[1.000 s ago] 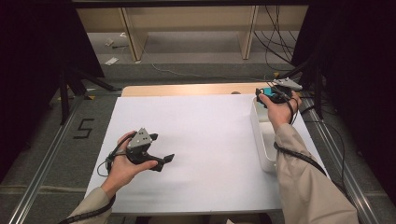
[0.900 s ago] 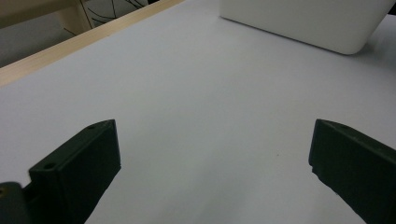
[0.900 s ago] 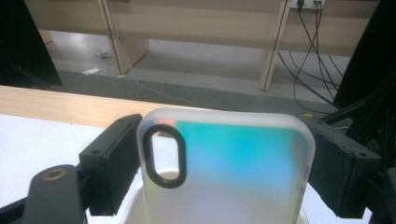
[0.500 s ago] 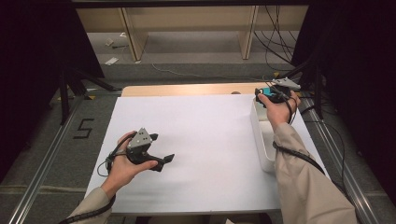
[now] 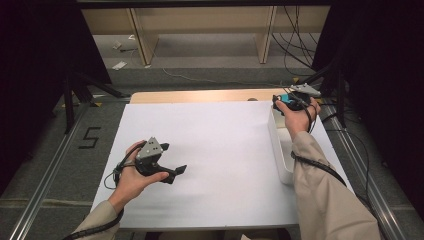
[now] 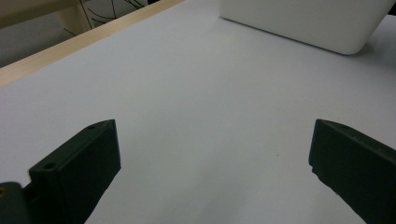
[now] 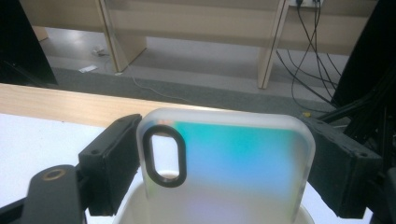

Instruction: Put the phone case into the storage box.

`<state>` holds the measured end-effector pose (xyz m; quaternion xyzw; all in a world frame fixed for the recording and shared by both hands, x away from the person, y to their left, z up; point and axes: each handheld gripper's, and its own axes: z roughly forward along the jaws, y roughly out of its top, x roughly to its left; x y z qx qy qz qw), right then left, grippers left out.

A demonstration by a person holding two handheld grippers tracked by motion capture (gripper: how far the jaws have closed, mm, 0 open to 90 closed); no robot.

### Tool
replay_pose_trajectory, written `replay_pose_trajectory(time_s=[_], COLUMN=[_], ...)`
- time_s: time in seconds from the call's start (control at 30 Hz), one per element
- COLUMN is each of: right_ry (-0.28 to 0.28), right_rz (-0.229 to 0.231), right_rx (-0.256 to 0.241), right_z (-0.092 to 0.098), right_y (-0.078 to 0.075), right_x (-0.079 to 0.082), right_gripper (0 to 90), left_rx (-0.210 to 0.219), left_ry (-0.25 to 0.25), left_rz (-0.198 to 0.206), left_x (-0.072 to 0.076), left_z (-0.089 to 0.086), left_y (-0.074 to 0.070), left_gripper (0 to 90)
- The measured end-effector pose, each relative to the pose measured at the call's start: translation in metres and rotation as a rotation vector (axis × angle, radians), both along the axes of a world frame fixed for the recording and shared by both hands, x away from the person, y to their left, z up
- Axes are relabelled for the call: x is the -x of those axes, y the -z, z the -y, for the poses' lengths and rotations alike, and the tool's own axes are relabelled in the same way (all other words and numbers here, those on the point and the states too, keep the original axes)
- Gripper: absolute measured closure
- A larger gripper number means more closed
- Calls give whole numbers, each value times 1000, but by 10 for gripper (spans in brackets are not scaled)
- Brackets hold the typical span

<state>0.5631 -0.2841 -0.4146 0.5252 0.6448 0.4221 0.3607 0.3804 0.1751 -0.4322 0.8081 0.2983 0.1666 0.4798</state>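
A translucent phone case (image 7: pixel 233 158) with a teal tint and a black-ringed camera cutout stands upright between the jaws of my right gripper (image 7: pixel 224 163), which is shut on its two side edges. In the high view the right gripper (image 5: pixel 286 103) holds the phone case (image 5: pixel 285 100) above the far end of a long white bin (image 5: pixel 278 145). My left gripper (image 5: pixel 174 159) rests low over the white table top (image 5: pixel 225 150) at the left, with its jaws pointing right. Its jaws stand wide apart in the left gripper view (image 6: pixel 215 158), with nothing between them.
The white bin (image 6: pixel 303 23) lies along the table's right side, and its rim (image 7: pixel 128 203) shows just under the case. A wooden strip (image 5: pixel 200 96) edges the table's far side. Beyond it are wooden shelf legs (image 5: pixel 142 45) and loose cables (image 5: pixel 295 35) on the floor.
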Motion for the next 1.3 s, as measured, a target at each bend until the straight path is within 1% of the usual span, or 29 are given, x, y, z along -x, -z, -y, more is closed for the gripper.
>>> replay_pose_trajectory(time_s=[0.27, 0.33, 0.4, 0.5, 0.53, 0.67, 0.97, 1.2, 1.3], right_ry=[-11, -13, -12, -9, -8, -12, -12, 1, 3], right_rz=[7, 14, 14, 4, 0, -3, 2, 19, 33], right_rx=[0, -11, -6, -6, -14, -21, -29, -35, -39], right_z=[0, 1, 1, 1, 1, 2, 2, 3, 4], right_y=[1, 2, 2, 4, 4, 5, 4, 2, 0], right_x=[-2, -3, -3, -4, -5, -5, -6, -6, -5], right_gripper=[176, 149, 123, 69, 54, 25, 5, 5, 5], left_rx=[0, 0, 0, 0, 0, 0, 0, 1, 1], left_ry=[0, 0, 0, 0, -1, 0, -1, 0, -1], left_rz=[0, 0, 0, 2, 2, 2, 2, 1, 2], left_x=[0, 0, 0, 0, 0, 0, 0, 0, 0], left_z=[0, 0, 1, 1, 1, 1, 1, 1, 1], left_y=[0, 0, 0, 0, 0, 0, 0, 0, 0], left_gripper=[15, 15, 15, 15, 15, 15, 15, 15, 15])
